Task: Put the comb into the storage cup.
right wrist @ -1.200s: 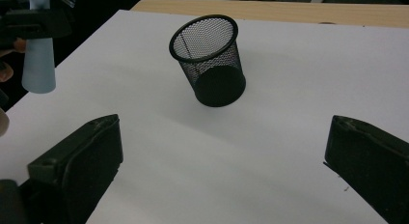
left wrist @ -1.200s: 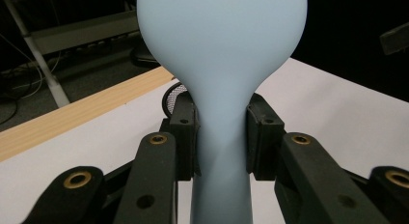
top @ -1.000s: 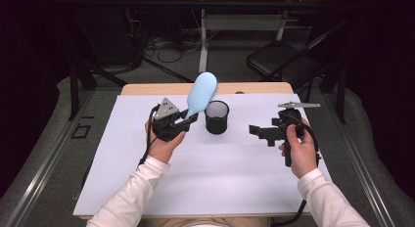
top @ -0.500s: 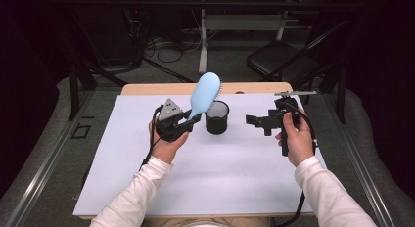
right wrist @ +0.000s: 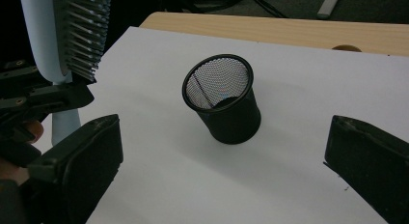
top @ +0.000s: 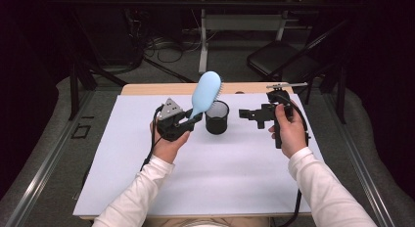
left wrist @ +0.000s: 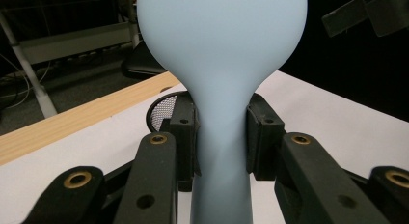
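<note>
Right gripper moved nearer mesh cup, jaws wide, left gripper clamping hairbrush

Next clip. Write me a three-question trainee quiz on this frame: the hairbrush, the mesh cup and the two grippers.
1. True or false: the left gripper is shut on the handle of the blue hairbrush.
2. What lies inside the black mesh cup? A) a pen B) the hairbrush C) nothing visible
3. Fill in: the right gripper is ____ and grips nothing.

Key
1. True; in the left gripper view both pads press the handle.
2. C; the right gripper view looks into it and shows bare mesh.
3. open; its jaws stand wide apart, with the cup farther off between them.
</note>
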